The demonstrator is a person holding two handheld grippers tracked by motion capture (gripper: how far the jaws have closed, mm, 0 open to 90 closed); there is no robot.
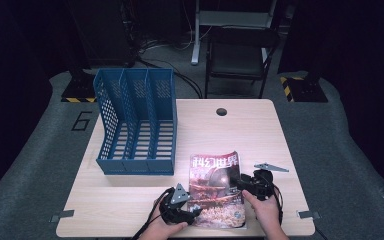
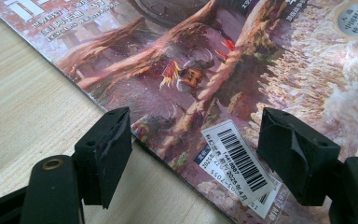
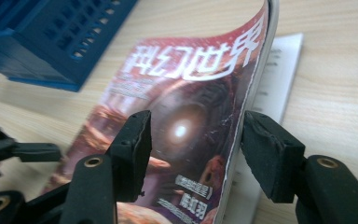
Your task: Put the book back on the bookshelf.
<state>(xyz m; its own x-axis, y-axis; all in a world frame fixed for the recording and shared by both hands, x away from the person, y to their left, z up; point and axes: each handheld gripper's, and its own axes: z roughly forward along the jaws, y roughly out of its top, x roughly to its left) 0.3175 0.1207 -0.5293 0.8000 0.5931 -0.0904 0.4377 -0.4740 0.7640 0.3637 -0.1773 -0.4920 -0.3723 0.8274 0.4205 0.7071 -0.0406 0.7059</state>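
A magazine (image 1: 215, 185) with a reddish picture cover lies at the front middle of the wooden table (image 1: 260, 130). My left gripper (image 1: 193, 207) sits at its left edge. In the left gripper view its jaws (image 2: 193, 149) stand wide open over the magazine (image 2: 214, 70), either side of the barcode label (image 2: 237, 161), pressing nothing. My right gripper (image 1: 238, 183) is at the magazine's right edge. There the cover and upper pages (image 3: 191, 93) curve up off a flat white page (image 3: 279, 79), and the raised edge stands between the open jaws (image 3: 196, 144), close to the right one.
A blue file rack (image 1: 135, 125) with three slots stands at the back left of the table, its corner also in the right gripper view (image 3: 51, 37). A round cable hole (image 1: 221, 111) is near the far edge. A dark chair (image 1: 237, 55) stands behind the table.
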